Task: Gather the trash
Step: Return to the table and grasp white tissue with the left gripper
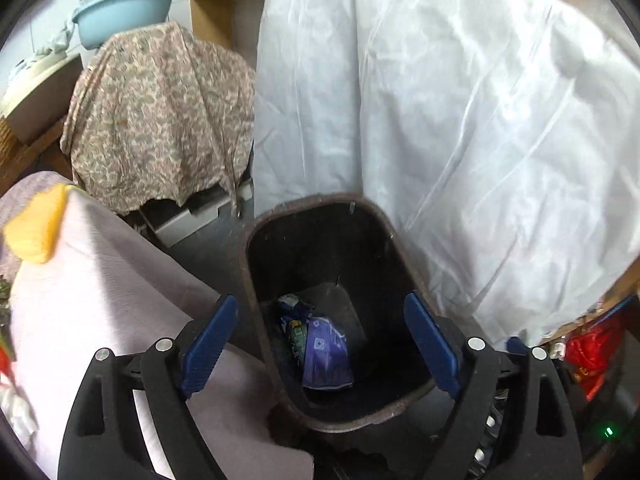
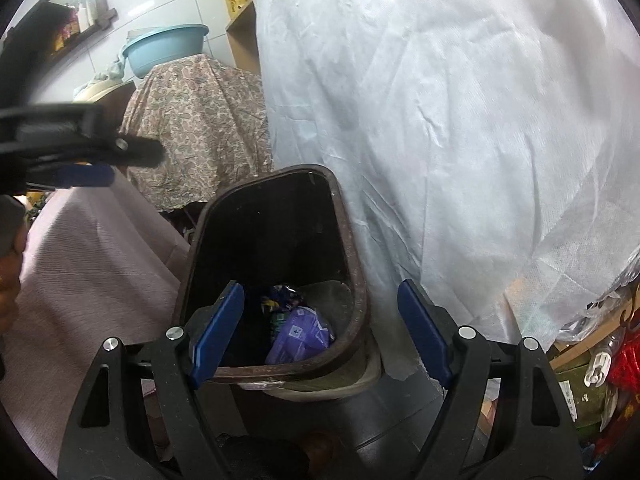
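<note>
- Left tool and right tool: ribbed blue pads on black arms, spread wide, gripping nothing.
- Dark rounded-rectangular bin, rim scuffed brown.
- Crinkled purple wrapper at bin bottom, beside a darker blue packet.
- Beyond: creased white sheet, paisley cloth.

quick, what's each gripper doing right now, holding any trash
left gripper: open, holding nothing, above the trash bin.
right gripper: open, holding nothing, also at the bin.
</note>
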Available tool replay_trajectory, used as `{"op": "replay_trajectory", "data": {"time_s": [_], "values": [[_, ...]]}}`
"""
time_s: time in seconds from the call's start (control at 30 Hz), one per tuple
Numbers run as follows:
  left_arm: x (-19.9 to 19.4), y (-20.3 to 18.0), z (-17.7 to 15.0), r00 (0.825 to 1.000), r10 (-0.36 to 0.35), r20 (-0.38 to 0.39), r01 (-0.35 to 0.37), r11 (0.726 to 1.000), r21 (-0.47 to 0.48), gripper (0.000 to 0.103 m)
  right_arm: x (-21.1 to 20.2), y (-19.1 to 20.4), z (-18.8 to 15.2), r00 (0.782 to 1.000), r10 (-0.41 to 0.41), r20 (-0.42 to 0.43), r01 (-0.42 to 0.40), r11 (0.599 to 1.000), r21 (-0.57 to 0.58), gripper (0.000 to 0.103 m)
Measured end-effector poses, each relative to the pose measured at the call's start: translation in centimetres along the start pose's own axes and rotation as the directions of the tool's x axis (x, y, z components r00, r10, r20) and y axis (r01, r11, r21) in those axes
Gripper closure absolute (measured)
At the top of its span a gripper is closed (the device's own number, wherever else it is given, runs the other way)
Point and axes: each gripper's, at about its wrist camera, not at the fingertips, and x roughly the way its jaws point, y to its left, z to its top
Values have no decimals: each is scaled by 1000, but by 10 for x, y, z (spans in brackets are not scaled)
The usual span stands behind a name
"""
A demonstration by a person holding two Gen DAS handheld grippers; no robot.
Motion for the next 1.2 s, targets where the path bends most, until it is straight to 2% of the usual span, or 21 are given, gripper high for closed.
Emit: {"op": "replay_trajectory", "data": {"time_s": [0.17,0.37,0.53,0.6,0.8,1.0,1.1,1.2], "values": [[-41,19,-16,998,-8,59,8,1000,2,13,-2,13,3,1000,11,3,-11,1000,-21,24],[-89,54,-39,992,29,123,-25,999,-34,12,-11,43,7,999,38,25,-36,996,-82,24],[-128,92,-69,972,152,180,-131,984,-122,11,-20,67,11,995,97,28,-93,989,-115,21],[-139,109,-84,959,223,175,-196,968,-158,11,-24,76,13,992,123,31,-118,985,-125,21],[-164,158,-121,936,324,134,-285,926,-247,11,-43,114,17,975,220,31,-211,960,-182,21],[-173,204,-150,935,345,79,-303,895,-328,29,-58,155,17,959,283,27,-267,928,-260,21],[-173,214,-156,941,329,75,-288,900,-328,34,-66,172,16,952,306,27,-285,912,-294,21],[-161,218,-153,943,328,54,-299,907,-297,42,-70,183,13,947,321,20,-299,901,-313,21]]}}
